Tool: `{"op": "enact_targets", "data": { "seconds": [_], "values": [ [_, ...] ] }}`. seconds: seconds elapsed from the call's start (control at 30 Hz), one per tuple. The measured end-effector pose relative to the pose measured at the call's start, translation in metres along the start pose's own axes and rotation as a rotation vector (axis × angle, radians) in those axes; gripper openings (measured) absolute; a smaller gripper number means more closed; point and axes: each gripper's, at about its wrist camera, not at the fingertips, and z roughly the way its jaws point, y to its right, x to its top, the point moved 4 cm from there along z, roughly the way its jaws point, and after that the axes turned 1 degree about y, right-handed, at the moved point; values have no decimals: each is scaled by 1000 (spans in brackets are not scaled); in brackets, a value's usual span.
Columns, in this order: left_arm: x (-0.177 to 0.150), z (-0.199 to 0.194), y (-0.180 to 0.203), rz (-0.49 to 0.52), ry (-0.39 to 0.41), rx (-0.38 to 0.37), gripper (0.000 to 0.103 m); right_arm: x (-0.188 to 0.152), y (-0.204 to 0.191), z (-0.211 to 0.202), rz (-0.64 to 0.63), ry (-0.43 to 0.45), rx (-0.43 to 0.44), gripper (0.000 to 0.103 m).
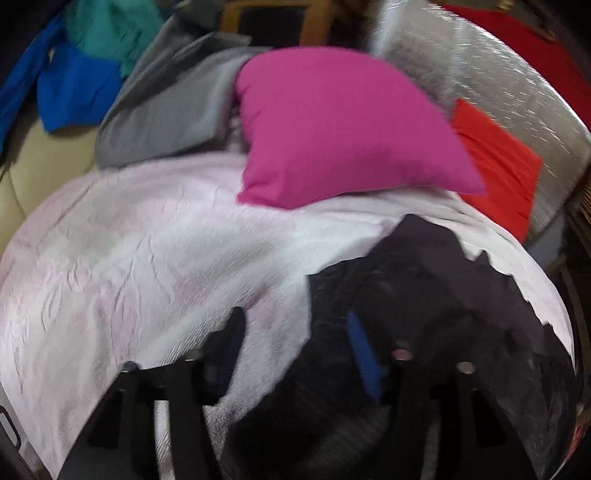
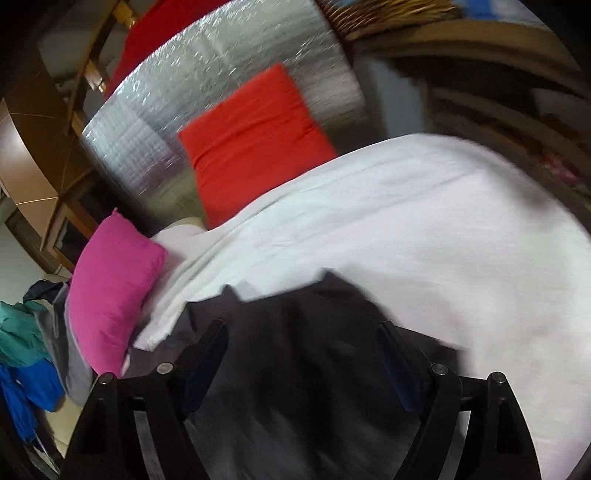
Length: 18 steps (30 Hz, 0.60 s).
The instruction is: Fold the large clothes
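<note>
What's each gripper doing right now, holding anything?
Left gripper: open, dark garment and white cloth under it, nothing pinched.
Right gripper: open over the dark garment, not gripping.

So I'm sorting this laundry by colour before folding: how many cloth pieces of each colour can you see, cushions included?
Pink cushion: 1
Orange-red cushion: 1
White sheet: 1
Dark garment: 1
Grey garment: 1
Blue garment: 1
Teal garment: 1
Red cloth at the back: 1
Total: 8
</note>
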Motion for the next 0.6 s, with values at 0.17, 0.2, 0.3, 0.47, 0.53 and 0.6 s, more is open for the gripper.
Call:
{"op": "enact_targets", "data": {
  "seconds": [0.17, 0.2, 0.3, 0.47, 0.53, 0.6],
  "values": [
    [-12, -5, 16, 106, -29, -12, 80, -52, 71, -29, 69, -31, -107, 83],
    [-16, 0, 17, 122, -56, -1, 80, -64, 82, -26, 87, -65, -135, 79],
    [-30, 17, 15, 150, -134, 32, 83, -85, 91, -8, 150, -178, -101, 47],
    [-32, 20, 7, 131, -148, 49, 92, -93, 83, -18, 103, -162, -165, 47],
    [-30, 14, 8, 126, -137, 49, 92, -92, 77, -34, 91, -120, -164, 47],
    [-25, 4, 10, 143, -93, 59, 92, -89, 70, -58, 88, -27, -171, 48]
  ]
}}
